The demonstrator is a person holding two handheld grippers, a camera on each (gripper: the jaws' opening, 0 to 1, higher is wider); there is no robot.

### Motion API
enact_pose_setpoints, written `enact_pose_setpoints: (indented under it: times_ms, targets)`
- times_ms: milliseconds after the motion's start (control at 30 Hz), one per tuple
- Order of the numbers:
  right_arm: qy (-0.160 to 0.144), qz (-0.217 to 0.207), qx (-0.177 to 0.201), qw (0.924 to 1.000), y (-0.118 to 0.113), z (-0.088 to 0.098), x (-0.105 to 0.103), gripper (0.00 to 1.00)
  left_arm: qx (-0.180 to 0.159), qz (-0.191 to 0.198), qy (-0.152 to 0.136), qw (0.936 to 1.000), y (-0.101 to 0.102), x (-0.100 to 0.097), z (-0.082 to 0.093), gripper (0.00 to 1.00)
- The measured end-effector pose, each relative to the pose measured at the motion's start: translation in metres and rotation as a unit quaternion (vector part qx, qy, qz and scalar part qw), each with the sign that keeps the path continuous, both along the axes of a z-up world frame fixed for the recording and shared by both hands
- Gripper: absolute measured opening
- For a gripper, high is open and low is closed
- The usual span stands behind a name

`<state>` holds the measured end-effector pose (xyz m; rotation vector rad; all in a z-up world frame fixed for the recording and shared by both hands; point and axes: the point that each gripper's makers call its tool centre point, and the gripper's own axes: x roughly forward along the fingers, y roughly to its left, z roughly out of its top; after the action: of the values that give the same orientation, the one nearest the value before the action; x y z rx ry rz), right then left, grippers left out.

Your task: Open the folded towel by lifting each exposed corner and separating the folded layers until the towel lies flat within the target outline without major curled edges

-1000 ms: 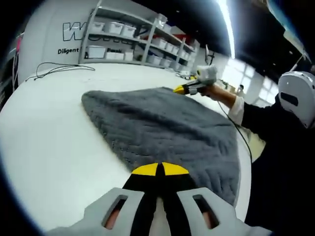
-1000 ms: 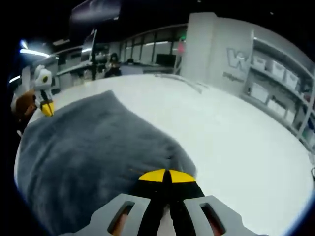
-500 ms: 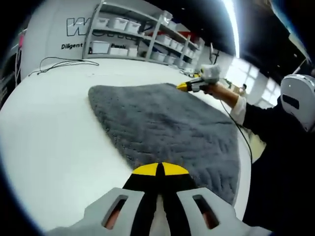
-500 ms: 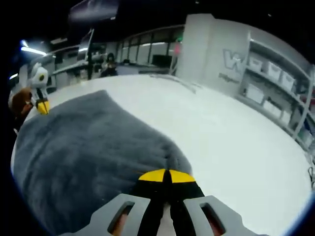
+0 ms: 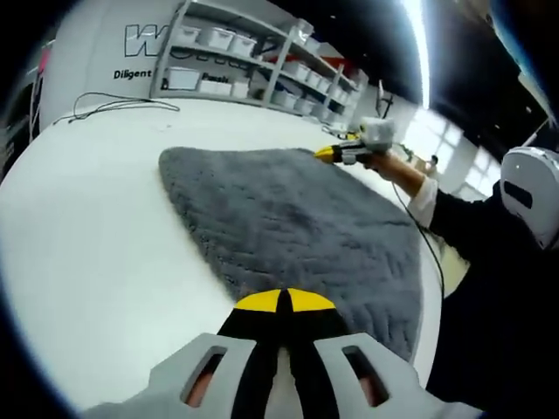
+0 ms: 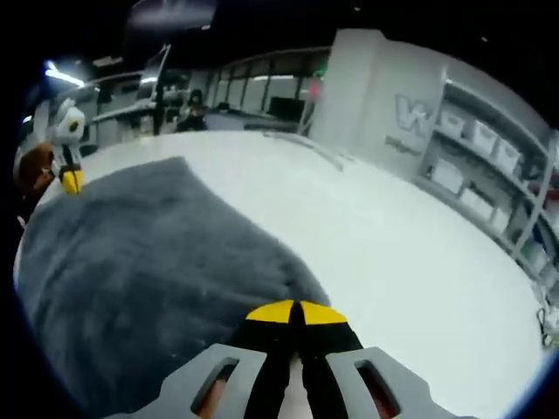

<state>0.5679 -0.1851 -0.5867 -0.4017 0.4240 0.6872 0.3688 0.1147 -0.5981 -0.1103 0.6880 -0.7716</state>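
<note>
Now the grey towel (image 5: 288,223) lies spread on the white tabletop (image 5: 96,244), stretched between both tongs. Left tongs (image 5: 284,301), jaws pressed together, pinch the towel's corner nearest the person; right tongs (image 6: 297,312), likewise closed, grip the opposite corner, toward the tabletop's far edge.

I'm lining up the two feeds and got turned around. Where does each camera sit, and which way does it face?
Left gripper view: rides the left gripper, shut on the towel edge, facing across it toward shelves; the right gripper, the person's hand and sleeve show.
Right gripper view: rides the right gripper, shut on the towel, facing across the table; the left gripper shows far left.
Shared: towel, table, each other's gripper.
</note>
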Motion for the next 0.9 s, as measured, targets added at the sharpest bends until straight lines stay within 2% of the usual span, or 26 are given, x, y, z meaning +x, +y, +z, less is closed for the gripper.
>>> enact_pose_setpoints:
  times_ms: [133,267,333,600,900]
  targets:
    - [-0.002,-0.004,0.021,0.9998,-0.001,0.012,-0.006,0.0,0.003,0.002,-0.01,0.9999,-0.001,0.006,0.005,0.01]
    - [0.004,0.001,0.031,0.9995,0.003,0.016,-0.018,0.0,0.004,0.0,-0.023,0.9997,-0.005,0.014,0.011,0.01]
    - [0.01,0.002,0.038,0.9992,0.002,0.016,-0.019,0.0,0.003,-0.002,-0.031,0.9995,-0.007,0.018,0.014,0.01]
    - [0.043,-0.011,0.076,0.9961,-0.001,0.007,-0.046,0.0,0.025,0.009,-0.074,0.9969,-0.007,0.046,0.02,0.01]
    - [0.053,-0.016,0.098,0.9936,0.0,0.003,-0.066,0.0,0.027,0.05,-0.079,0.9953,-0.004,0.074,0.015,0.01]
